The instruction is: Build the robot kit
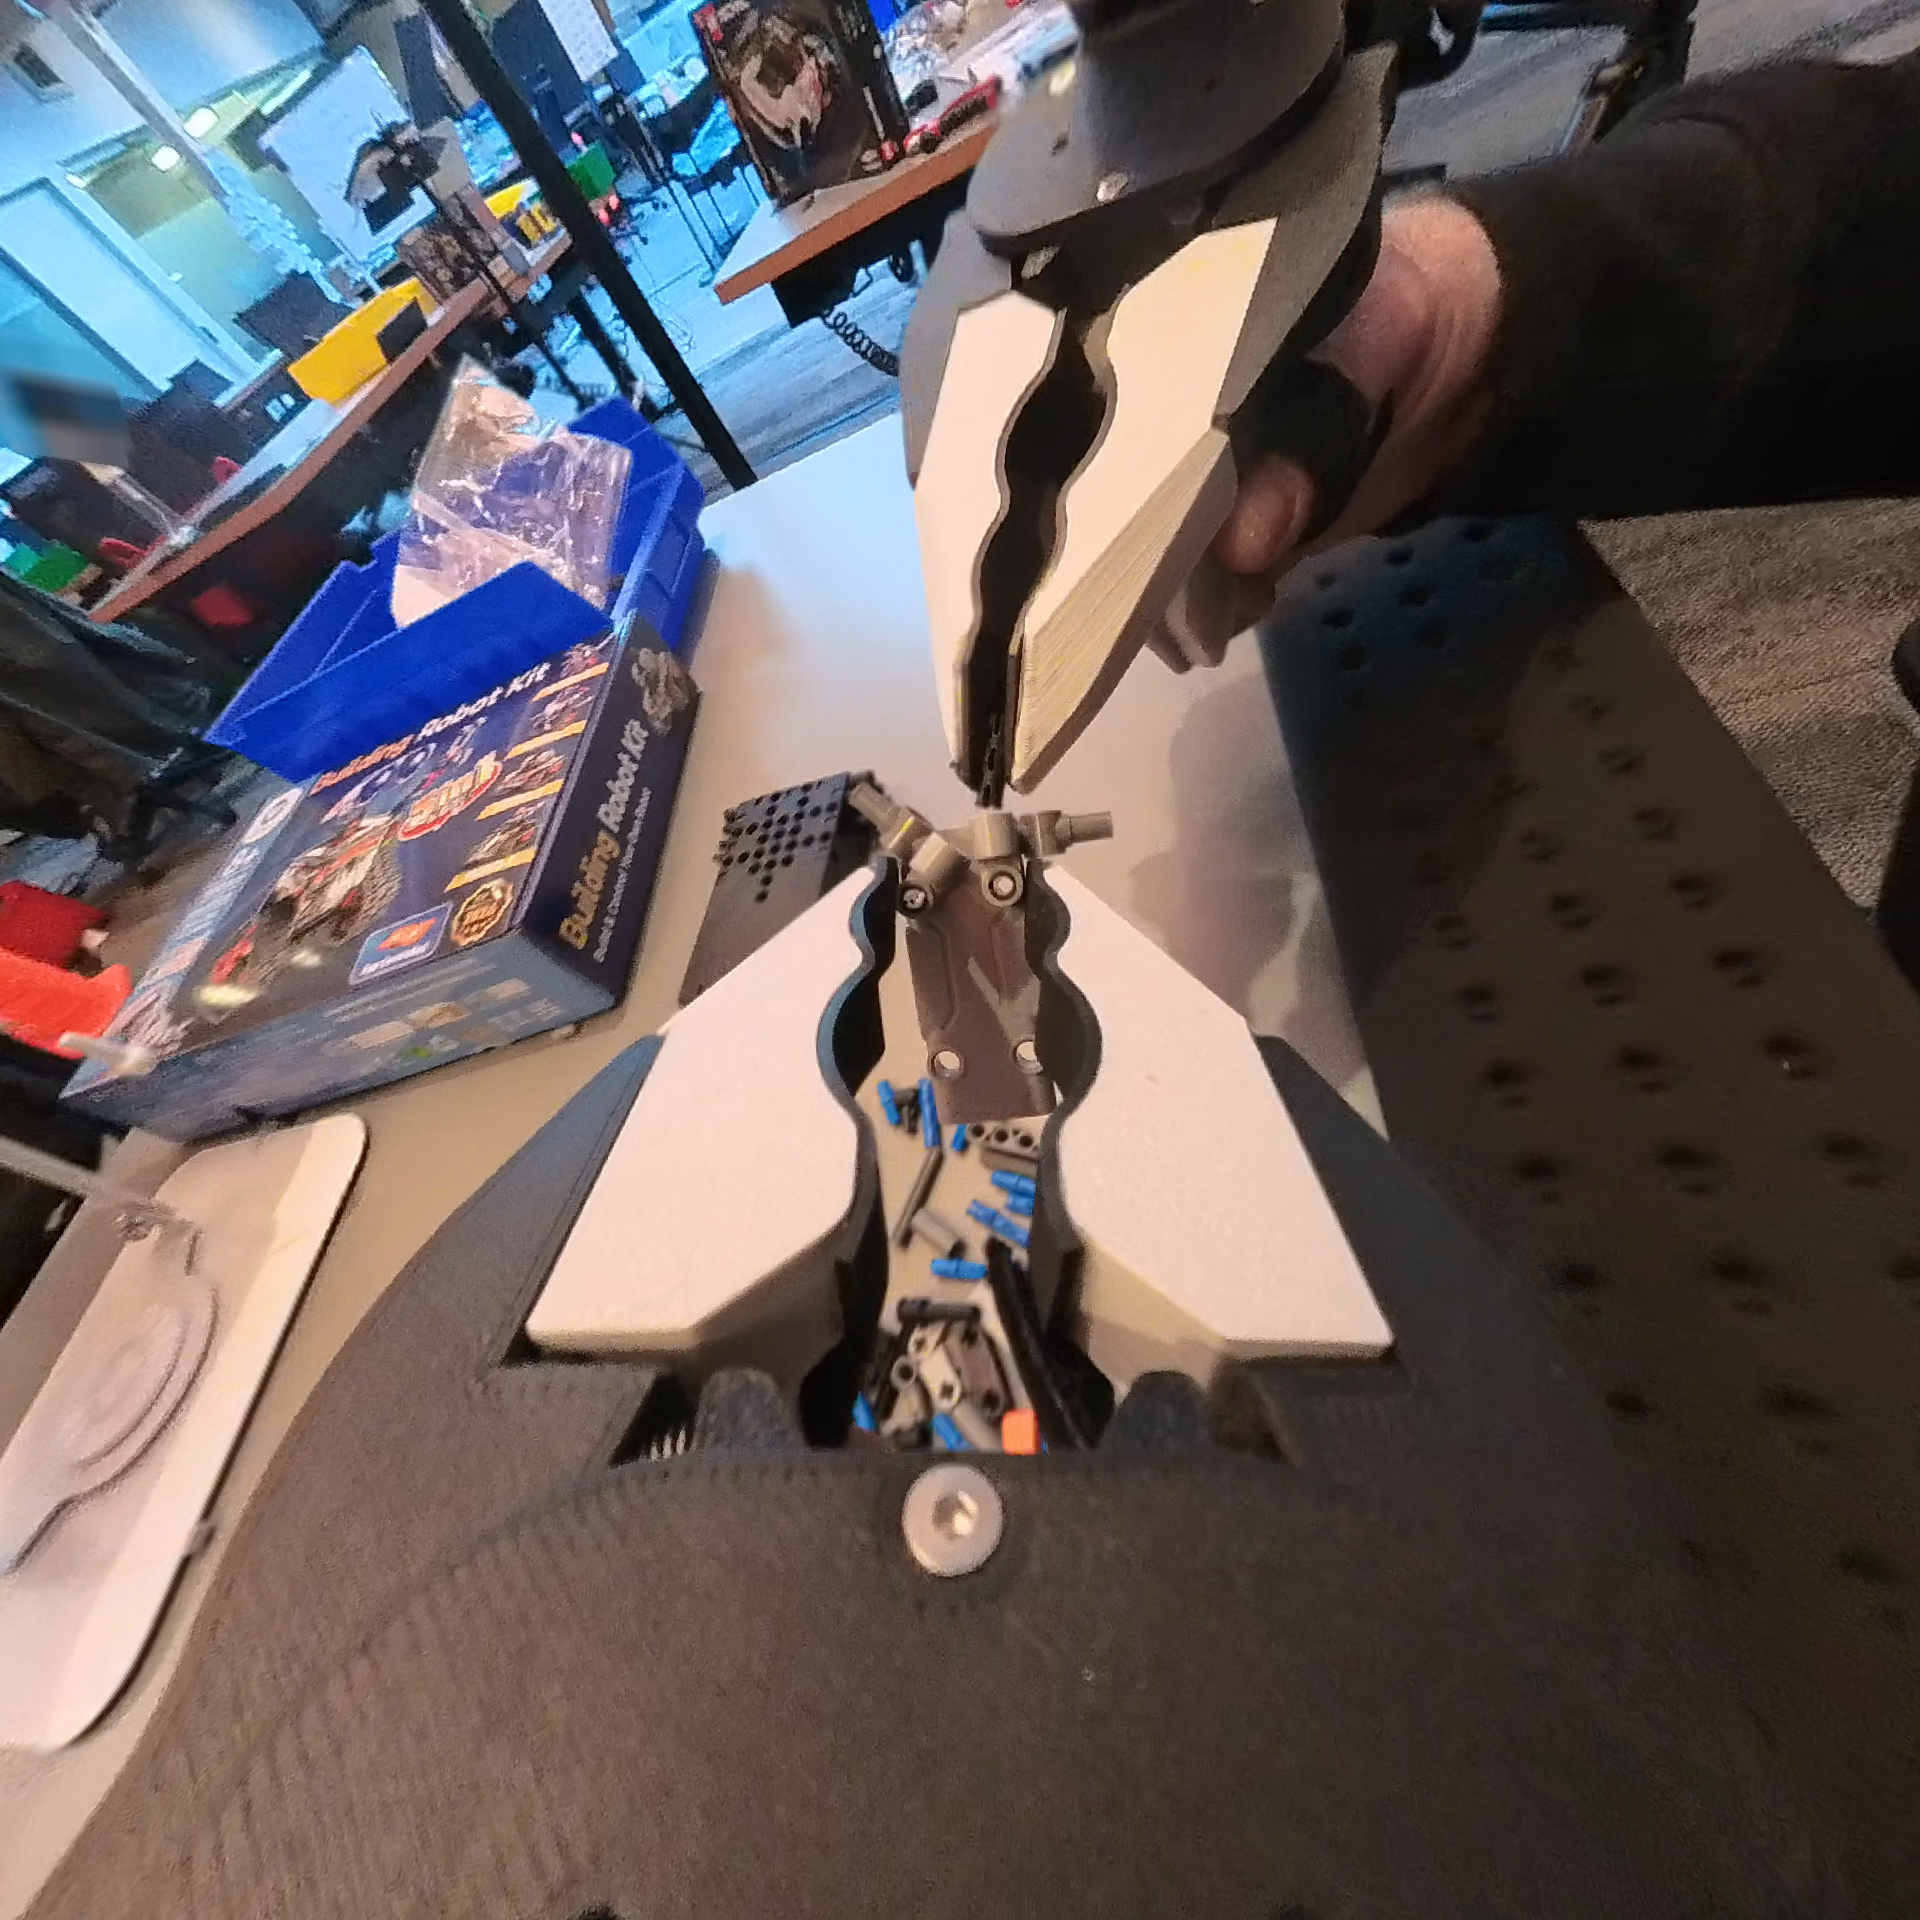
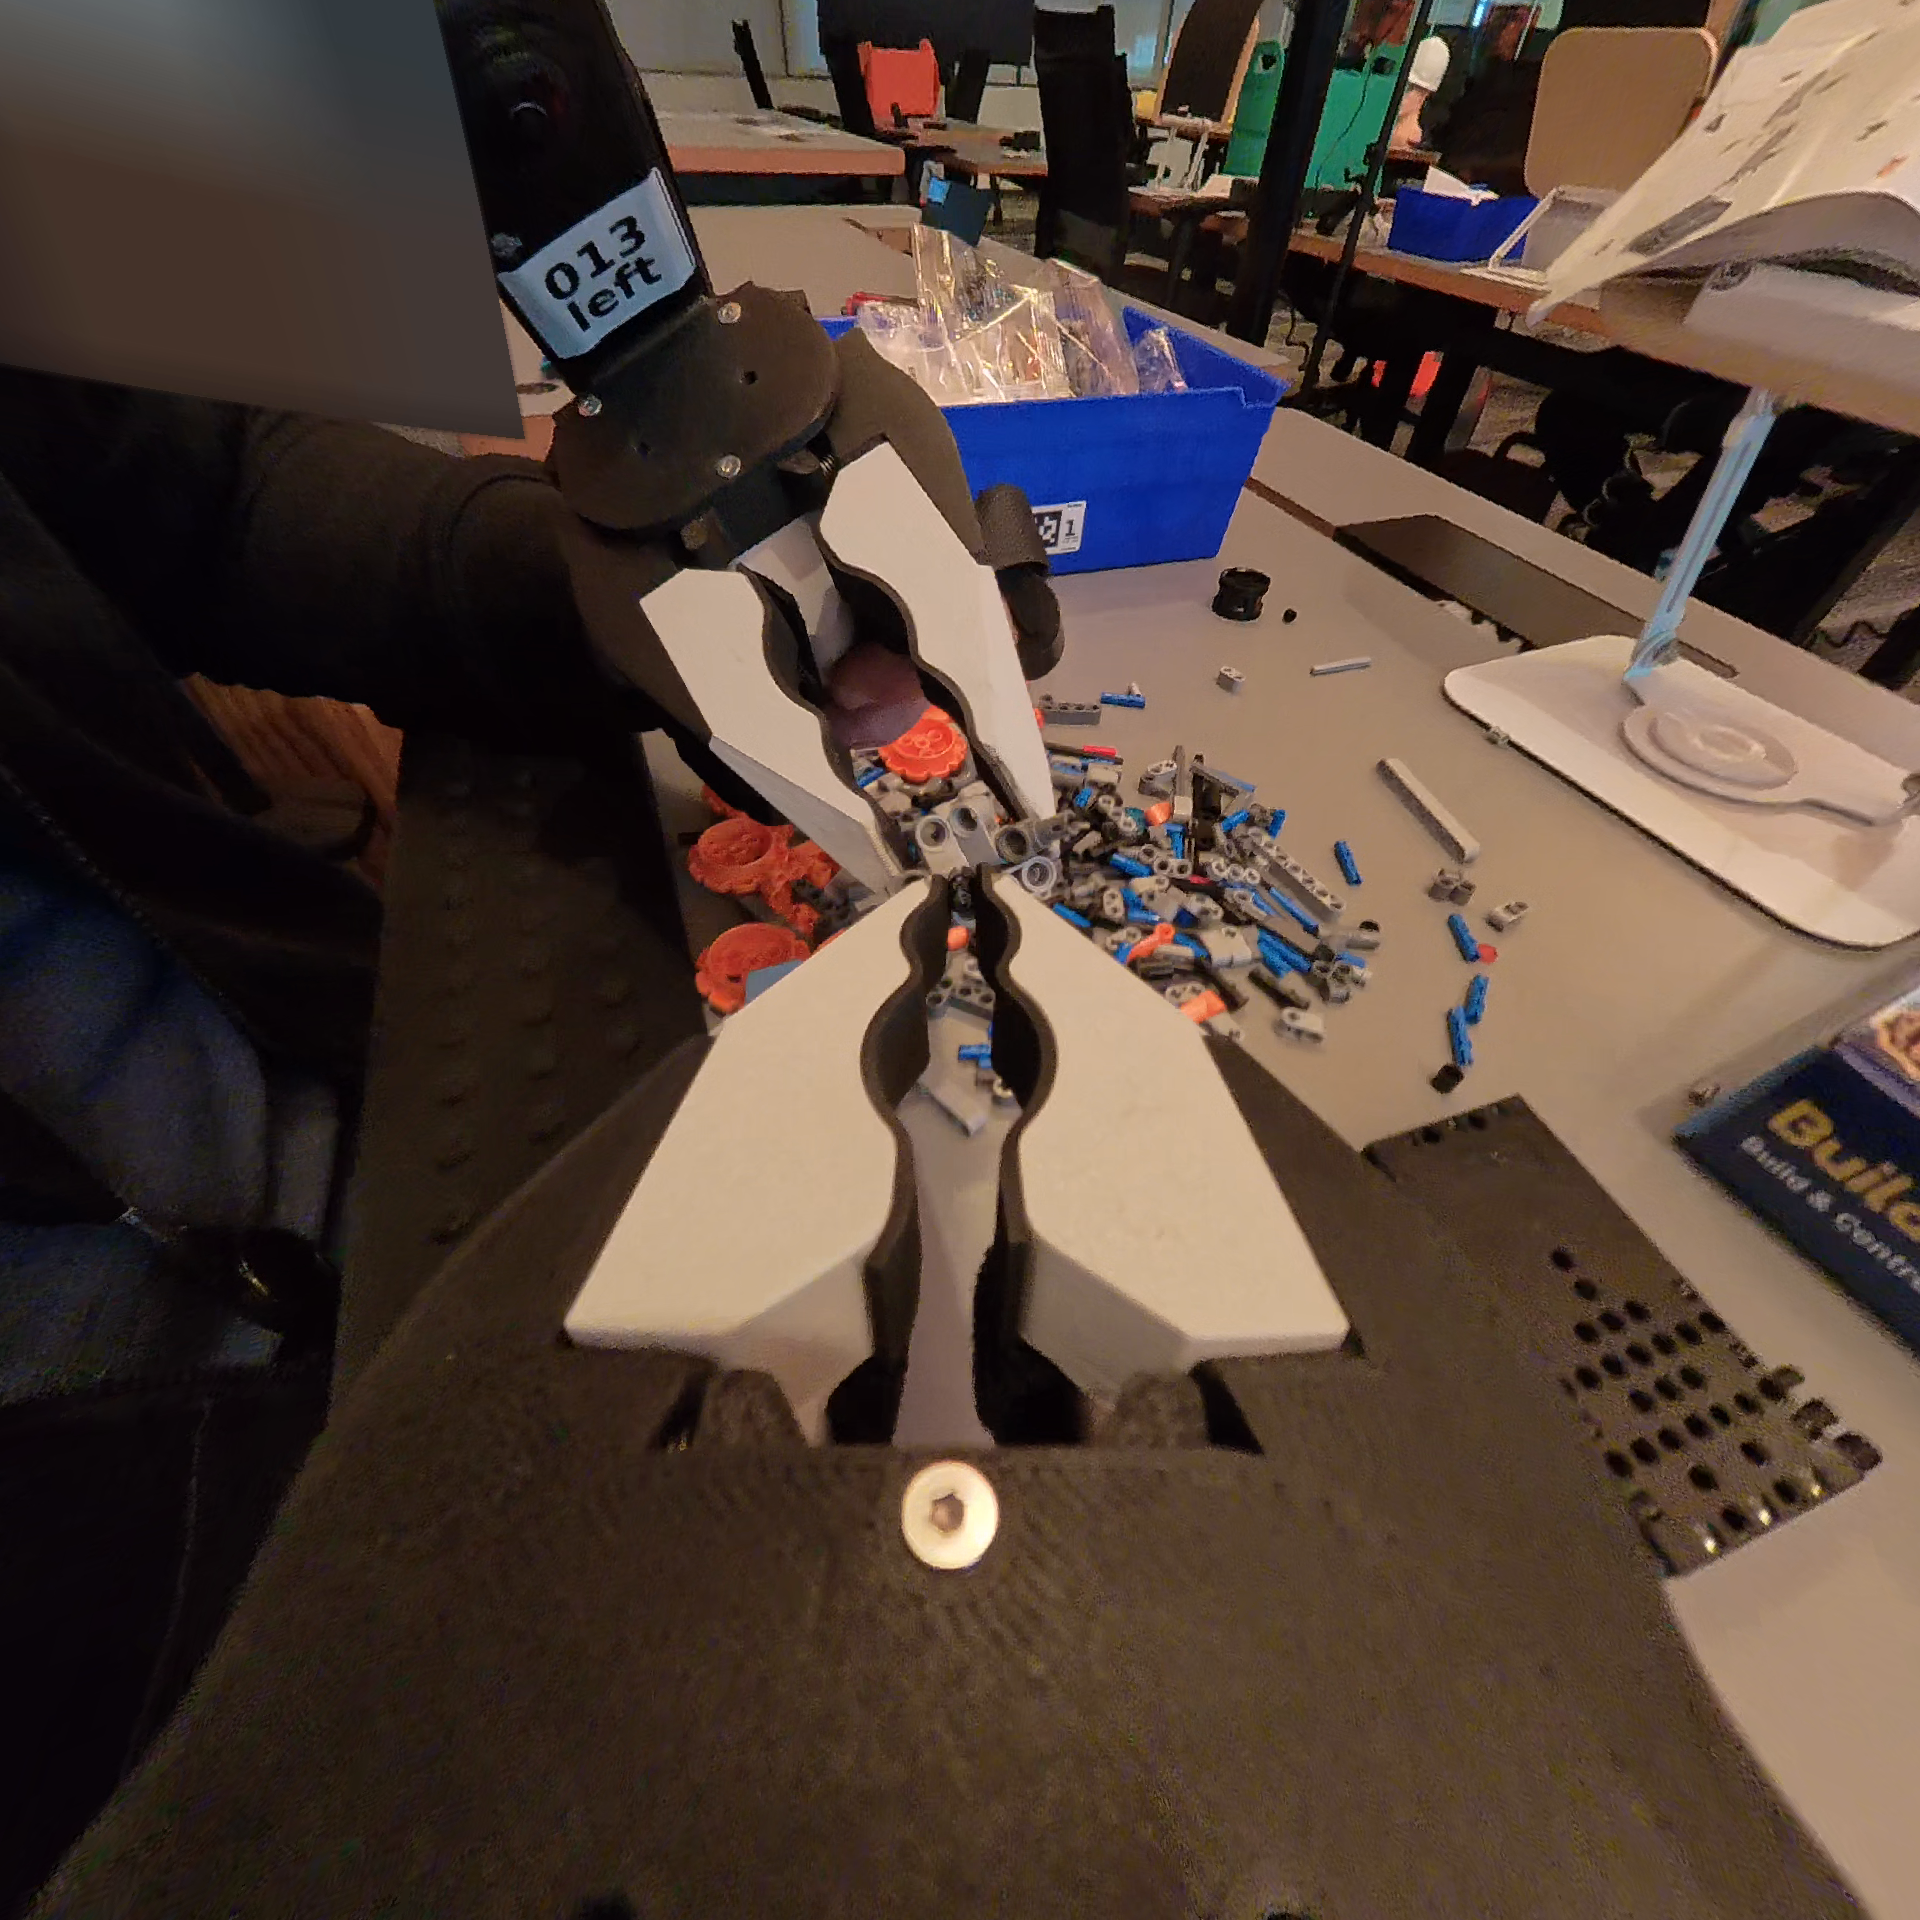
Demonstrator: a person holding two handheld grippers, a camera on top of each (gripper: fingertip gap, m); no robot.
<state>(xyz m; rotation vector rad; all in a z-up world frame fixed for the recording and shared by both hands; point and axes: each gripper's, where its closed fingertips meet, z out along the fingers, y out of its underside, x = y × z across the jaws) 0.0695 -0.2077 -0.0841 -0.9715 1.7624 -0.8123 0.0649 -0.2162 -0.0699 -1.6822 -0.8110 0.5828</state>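
In the left wrist view my left gripper (image 1: 961,883) is shut on a dark grey panel assembly (image 1: 982,987) with light grey connectors (image 1: 987,836) at its top, held above the table. My right gripper (image 1: 992,784) comes down from above, shut on a small black pin (image 1: 987,769) whose tip is just over the top connector. In the right wrist view my right gripper (image 2: 961,894) has its fingers nearly together on the small dark piece. The left gripper (image 2: 966,831) reaches in from the upper left with the grey assembly (image 2: 971,826) at its tips, meeting mine.
A pile of loose blue, grey and black parts (image 2: 1195,883) and orange gear wheels (image 2: 748,852) lies below. A blue bin (image 2: 1122,457) of bags stands behind. There is also a kit box (image 1: 416,883), a white lamp base (image 2: 1704,769) and a black perforated plate (image 2: 1662,1351). The grippers are tip to tip, or close to it. The black perforated plate (image 2: 1662,1351) is about 20 cm from both grippers' fingertips. My left wrist view (image 1: 765,846) looks at it from another angle.
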